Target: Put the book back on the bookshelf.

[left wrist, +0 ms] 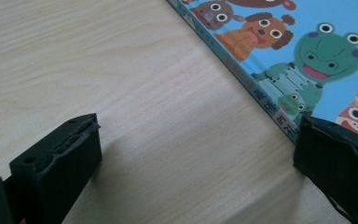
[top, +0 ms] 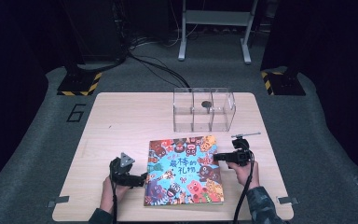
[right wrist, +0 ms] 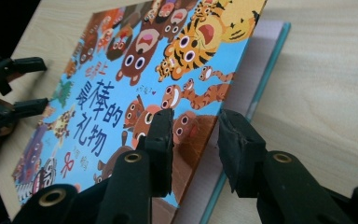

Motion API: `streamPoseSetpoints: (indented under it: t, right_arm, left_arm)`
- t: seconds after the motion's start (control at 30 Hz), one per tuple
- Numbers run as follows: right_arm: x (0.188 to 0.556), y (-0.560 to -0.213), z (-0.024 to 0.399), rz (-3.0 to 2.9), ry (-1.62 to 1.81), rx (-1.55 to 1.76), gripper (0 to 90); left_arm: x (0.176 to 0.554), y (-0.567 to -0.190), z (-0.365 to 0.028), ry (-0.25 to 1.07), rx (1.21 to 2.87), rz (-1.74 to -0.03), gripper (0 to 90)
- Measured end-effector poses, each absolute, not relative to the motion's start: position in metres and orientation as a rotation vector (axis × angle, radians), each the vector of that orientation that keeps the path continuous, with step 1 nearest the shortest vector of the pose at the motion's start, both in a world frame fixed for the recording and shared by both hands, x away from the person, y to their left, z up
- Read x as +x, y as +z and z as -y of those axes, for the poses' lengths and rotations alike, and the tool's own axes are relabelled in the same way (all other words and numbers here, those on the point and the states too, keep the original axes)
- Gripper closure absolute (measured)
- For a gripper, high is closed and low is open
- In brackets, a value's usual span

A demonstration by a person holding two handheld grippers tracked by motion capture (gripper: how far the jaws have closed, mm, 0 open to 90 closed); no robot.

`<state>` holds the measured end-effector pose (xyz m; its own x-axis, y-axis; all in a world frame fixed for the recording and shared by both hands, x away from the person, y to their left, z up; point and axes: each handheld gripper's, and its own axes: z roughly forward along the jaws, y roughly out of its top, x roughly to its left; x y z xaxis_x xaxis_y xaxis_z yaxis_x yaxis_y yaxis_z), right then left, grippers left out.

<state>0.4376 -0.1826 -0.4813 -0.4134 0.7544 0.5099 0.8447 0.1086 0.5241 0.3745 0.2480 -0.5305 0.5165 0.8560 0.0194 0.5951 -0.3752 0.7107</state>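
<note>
A picture book (top: pixel 184 170) with a blue cover full of cartoon animals lies on the wooden table (top: pixel 121 121), near the front. My right gripper (top: pixel 216 157) is at the book's right edge. In the right gripper view the front cover (right wrist: pixel 121 84) is raised a little off the pale page beneath, and my right gripper (right wrist: pixel 196 135) is shut on that cover's edge. My left gripper (top: pixel 142 179) rests at the book's left side, by the spine. Its jaws stand wide open (left wrist: pixel 196 144) over bare wood, one jaw next to the spine (left wrist: pixel 261 93).
A clear plastic box (top: pixel 204 109) with three compartments stands behind the book at the back of the table, a small dark thing (top: pixel 206 104) in its middle part. Bare wood lies left of the book. Cables and stand feet lie on the floor beyond.
</note>
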Motion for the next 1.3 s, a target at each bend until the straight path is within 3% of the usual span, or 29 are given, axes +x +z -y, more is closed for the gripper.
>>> streamPoseSetpoints:
  t: [0.6, 1.0, 1.3]
  right_arm:
    - [0.432, -0.435, 0.166, 2.379, -1.252, -1.548, 66.8]
    - [0.441, -0.496, 0.162, 2.502, -0.961, -1.664, 64.6]
    - [0.444, -0.502, 0.167, 2.427, -0.998, -1.683, 62.8]
  left_arm:
    - [0.375, -0.531, -0.248, 0.518, 2.103, -1.162, 0.7]
    - [0.375, -0.531, -0.248, 0.519, 2.106, -1.16, 0.7]
    - [0.375, -0.531, -0.248, 0.519, 2.104, -1.161, 0.7]
